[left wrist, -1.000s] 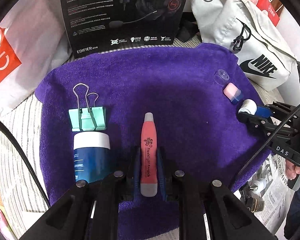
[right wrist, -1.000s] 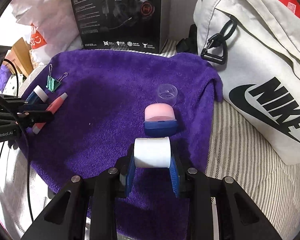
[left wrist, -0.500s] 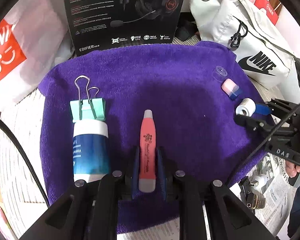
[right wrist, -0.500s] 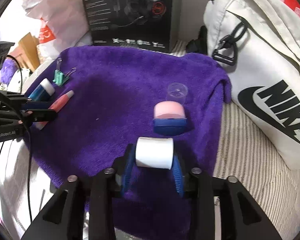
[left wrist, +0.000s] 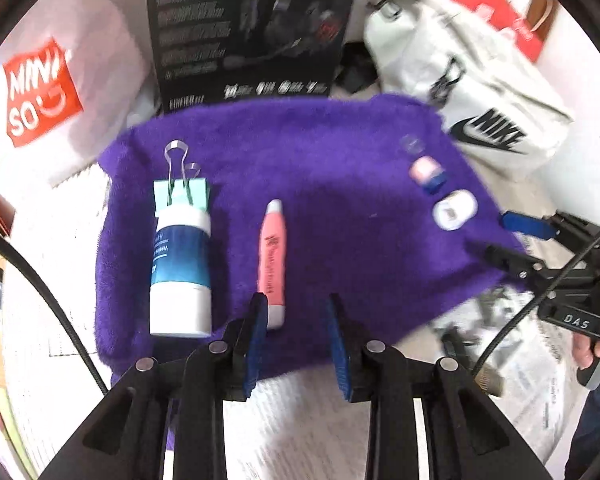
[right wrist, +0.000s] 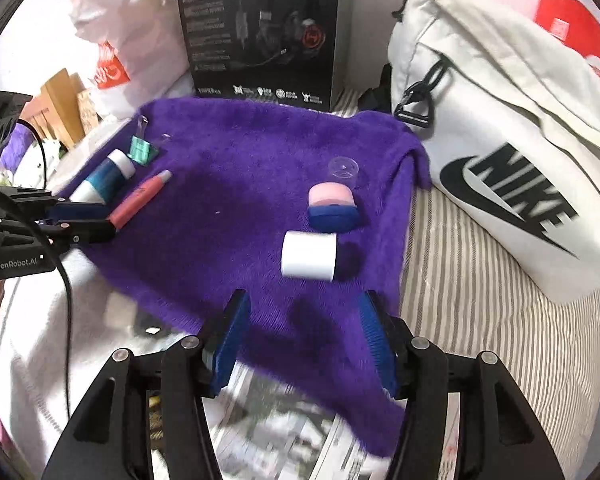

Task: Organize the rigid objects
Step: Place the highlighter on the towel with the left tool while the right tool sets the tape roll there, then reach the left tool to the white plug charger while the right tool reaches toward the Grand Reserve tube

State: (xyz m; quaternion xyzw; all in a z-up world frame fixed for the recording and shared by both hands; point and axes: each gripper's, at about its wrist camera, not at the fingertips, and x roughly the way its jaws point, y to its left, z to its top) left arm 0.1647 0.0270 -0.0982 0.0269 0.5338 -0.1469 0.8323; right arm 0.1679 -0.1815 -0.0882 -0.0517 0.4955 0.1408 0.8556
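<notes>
Half a second ago both my grippers were clamped on something; now both have let go and backed off toward the near edge of the purple towel. My left gripper stands with its jaws spread wide and nothing between them. The pink pen it was holding lies flat on the towel, pointing away from me, its near end just beside the left finger rather than centred in the gap; I can't tell whether they touch. To the left of the pen lies the blue and white bottle, parallel to it, and its far end is against the green binder clip.

My right gripper is just as wide open and holds nothing. The white roll it was squeezing now lies on its side on the towel, ahead of the fingertips and clear of them. Just beyond it sits the pink and blue cap, and past that a small clear cup. Behind the towel stand a black headset box and a white bag
</notes>
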